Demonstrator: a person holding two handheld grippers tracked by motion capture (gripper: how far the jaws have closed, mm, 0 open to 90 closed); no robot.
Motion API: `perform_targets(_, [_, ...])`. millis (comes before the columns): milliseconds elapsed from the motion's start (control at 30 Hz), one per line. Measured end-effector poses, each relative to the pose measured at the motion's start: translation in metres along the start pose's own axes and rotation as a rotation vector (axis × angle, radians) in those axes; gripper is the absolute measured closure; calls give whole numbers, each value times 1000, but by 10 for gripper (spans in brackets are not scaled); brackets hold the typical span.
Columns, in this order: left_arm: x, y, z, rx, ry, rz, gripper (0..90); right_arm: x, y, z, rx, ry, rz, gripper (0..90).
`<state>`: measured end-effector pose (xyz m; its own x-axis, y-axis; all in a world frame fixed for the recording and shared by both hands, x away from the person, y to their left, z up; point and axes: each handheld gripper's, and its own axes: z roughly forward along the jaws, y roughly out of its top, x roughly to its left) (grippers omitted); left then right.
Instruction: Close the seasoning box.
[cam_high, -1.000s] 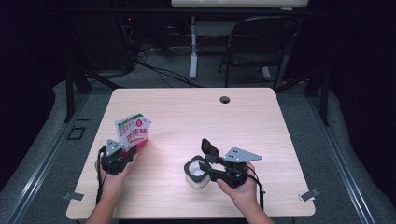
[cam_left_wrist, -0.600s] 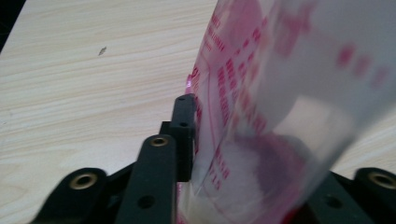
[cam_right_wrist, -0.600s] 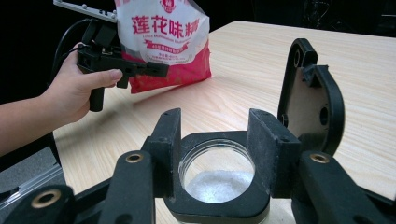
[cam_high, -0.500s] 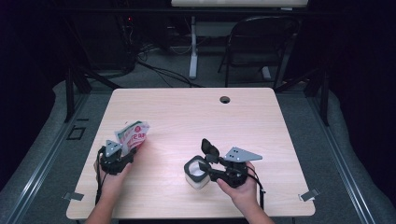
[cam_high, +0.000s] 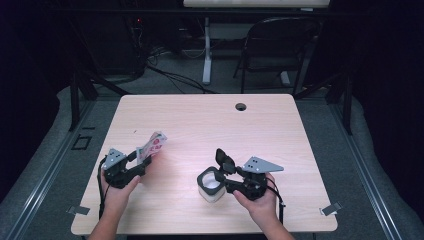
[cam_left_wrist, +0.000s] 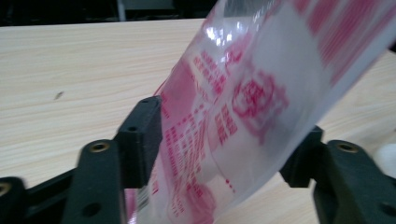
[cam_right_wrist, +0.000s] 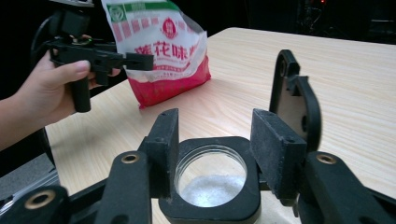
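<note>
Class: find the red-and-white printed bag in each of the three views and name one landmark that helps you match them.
High view: the bag is at the table's left, held by the left claw.
Left gripper view: the bag is centre-right, close up and blurred, between that claw's black jaws.
Right gripper view: the bag is upper left, its bottom edge on the table.
Shared landmark: the light wooden tabletop.
</note>
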<state>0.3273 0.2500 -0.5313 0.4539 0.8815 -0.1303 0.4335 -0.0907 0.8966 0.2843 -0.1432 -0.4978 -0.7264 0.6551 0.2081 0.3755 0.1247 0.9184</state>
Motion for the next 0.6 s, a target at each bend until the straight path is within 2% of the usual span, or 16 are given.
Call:
perform_targets(100, [-5,1,2,8,-19,5,331,-1,0,-1,-1,-2,-1,520])
perform_targets(200, [-9,1,4,24,-38,-1,304,0,1,-2,0,-3,-1,520])
perform_targets(300, [-13,1,5,35,-44,11,297,-1,2,-3,-7,1,1,522])
perform_targets(367, [-17,0,6,38,-63,15,297,0,2,-3,-5,-1,-3,520])
perform_targets(500, [-24,1,6,39,-76,45,308,0,4,-5,-8,-2,-7,519])
perform_targets(600, [-30,1,8,46,-97,45,306,-1,7,-9,-9,-1,-13,537])
